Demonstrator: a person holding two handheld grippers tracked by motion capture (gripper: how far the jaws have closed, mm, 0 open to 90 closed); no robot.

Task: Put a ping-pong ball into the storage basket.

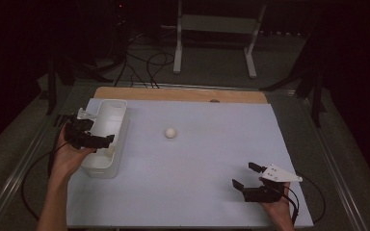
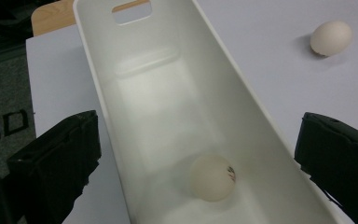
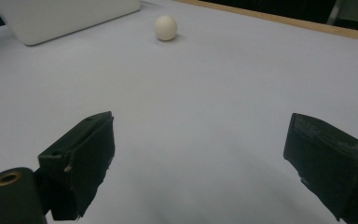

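Left fingers point(image 2: 51, 163) spread wide over the bin point(image 2: 168, 93), one egg point(image 2: 213, 178) lying inside, untouched. Right fingers point(image 3: 326, 163) spread too, empty. I'd lift left straight out w/o nudging the bin; 2nd egg point(image 1: 171, 133) waits mid-bench point(image 1: 197, 183).

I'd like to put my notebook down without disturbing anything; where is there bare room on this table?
Most of the sheet is bare: the wide stretch between the loose egg and the right gripper, plus the far right side. The left edge is crowded: the white bin sits there holding another egg, with the left gripper open over it.
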